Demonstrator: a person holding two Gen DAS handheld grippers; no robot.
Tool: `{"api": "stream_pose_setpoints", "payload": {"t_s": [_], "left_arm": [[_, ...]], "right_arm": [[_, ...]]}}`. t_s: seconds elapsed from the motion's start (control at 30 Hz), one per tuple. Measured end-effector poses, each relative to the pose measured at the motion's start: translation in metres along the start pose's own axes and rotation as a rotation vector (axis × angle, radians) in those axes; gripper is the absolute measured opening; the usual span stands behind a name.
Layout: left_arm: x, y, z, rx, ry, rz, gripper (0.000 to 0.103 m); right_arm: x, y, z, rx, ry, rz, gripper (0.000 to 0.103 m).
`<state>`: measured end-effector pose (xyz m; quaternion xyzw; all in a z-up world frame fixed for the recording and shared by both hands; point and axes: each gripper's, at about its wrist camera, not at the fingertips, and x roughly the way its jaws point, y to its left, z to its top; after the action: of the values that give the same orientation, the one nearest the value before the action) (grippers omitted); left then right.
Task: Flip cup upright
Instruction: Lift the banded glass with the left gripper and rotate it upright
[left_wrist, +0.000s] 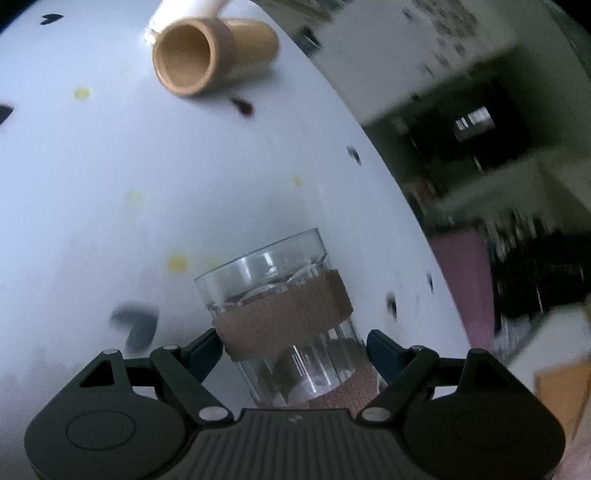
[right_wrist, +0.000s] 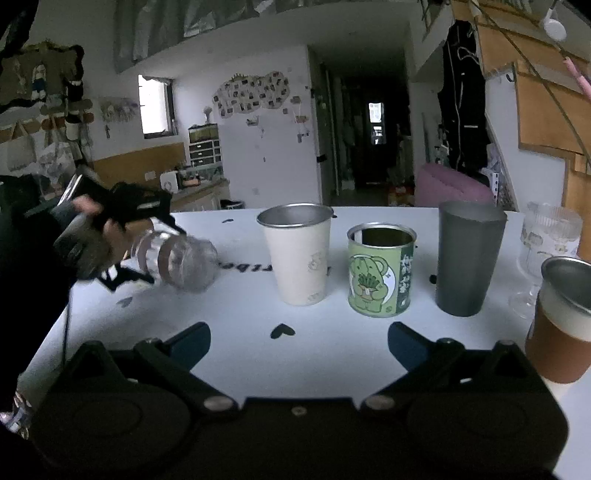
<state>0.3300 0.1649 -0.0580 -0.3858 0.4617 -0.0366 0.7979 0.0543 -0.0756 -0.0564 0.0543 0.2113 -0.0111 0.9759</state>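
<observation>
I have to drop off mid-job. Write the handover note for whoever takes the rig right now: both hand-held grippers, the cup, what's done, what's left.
Left hand-held gripper: shut on the clear ribbed glass cup with brown tape bands, held tilted above the white table, mouth pointing away from the gripper.
Right hand-held gripper: open, empty, low over the table.
Done: cup gripped and lifted.
Left: turn it mouth-up, set it down, release.
Nearby: a tan wooden cup lies on its side; the cream metal-rimmed cup, green printed tin and dark grey tumbler stand upright.
</observation>
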Motion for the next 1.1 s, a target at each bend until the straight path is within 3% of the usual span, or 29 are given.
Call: {"api": "stream_pose_setpoints", "payload": {"t_s": [0.17,0.33,0.57,0.7,0.9,1.1], "left_arm": [[-0.022,0.001,-0.041,0.161,0.100,-0.036,0.084],[-0.035,0.002,-0.077,0.346,0.251,-0.106,0.084],[-0.035,-0.013,-0.118,0.609,0.420,-0.187,0.085],[-0.032,-0.024,-0.137,0.750,0.476,-0.231,0.085],[-0.016,-0.029,-0.146,0.765,0.524,-0.272,0.088],[-0.022,-0.023,-0.153,0.754,0.452,-0.246,0.097]], "right_arm": [[-0.015,-0.001,-0.002,0.012,-0.026,-0.008,0.103],[-0.032,-0.007,-0.001,0.051,-0.050,-0.035,0.103],[-0.049,-0.009,0.002,0.076,-0.078,-0.049,0.103],[-0.047,-0.011,0.005,0.093,-0.075,-0.060,0.103],[-0.042,-0.017,0.005,0.145,-0.041,-0.061,0.103],[-0.029,-0.025,0.013,0.193,0.016,-0.005,0.103]]}}
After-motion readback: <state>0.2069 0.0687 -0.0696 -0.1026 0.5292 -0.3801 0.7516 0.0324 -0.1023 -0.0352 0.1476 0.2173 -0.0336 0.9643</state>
